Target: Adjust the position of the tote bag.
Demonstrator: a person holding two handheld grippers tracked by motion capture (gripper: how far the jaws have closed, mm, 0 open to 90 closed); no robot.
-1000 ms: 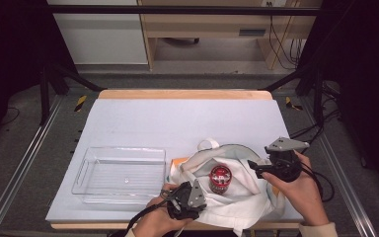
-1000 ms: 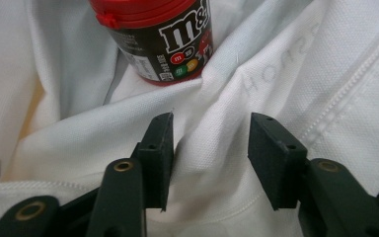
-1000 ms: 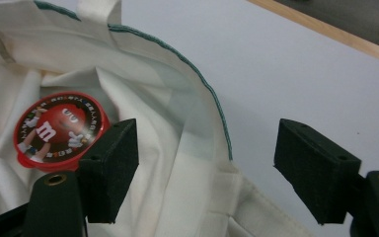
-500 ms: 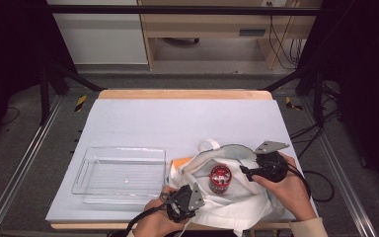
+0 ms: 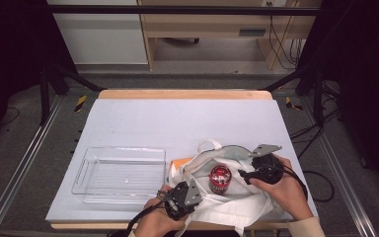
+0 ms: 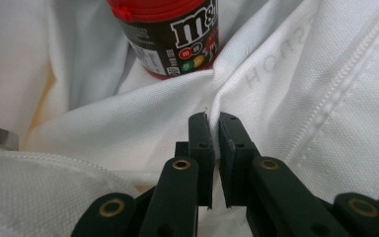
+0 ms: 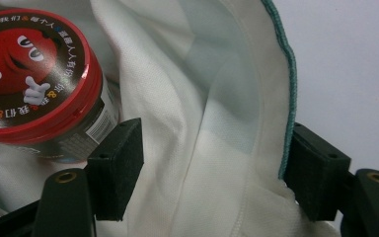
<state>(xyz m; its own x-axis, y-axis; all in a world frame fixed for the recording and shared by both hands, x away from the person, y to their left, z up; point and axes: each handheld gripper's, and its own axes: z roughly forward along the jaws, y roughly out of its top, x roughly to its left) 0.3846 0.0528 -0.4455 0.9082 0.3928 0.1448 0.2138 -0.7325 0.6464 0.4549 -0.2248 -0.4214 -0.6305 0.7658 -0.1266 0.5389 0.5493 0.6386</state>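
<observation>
Nearest me, my left gripper (image 5: 186, 191) has just closed its jaws on a fold of the white cloth bag (image 5: 229, 207); the left gripper view shows the fabric pinched tight between the two black pads (image 6: 201, 143), where a second ago that gripper sat a little open at the bag's near edge. I take that as the near side of the mouth now anchored. Just past the pinch, the red-lidded candy jar (image 5: 220, 178) stands inside the bag, upright, lid up. On the other side, my right gripper (image 5: 246, 174) has dropped from above the bag's rim to the rim itself; its jaws stand wide, straddling the green-trimmed edge (image 7: 287, 89) without pressing it, jar just beside the inner jaw. Judgement: the right hand is set to grip the far edge next, so the mouth can be held apart and the jar reached. Farther left, the clear plastic tray (image 5: 121, 168) sits empty on the table (image 5: 177, 118), well apart from the bag.
</observation>
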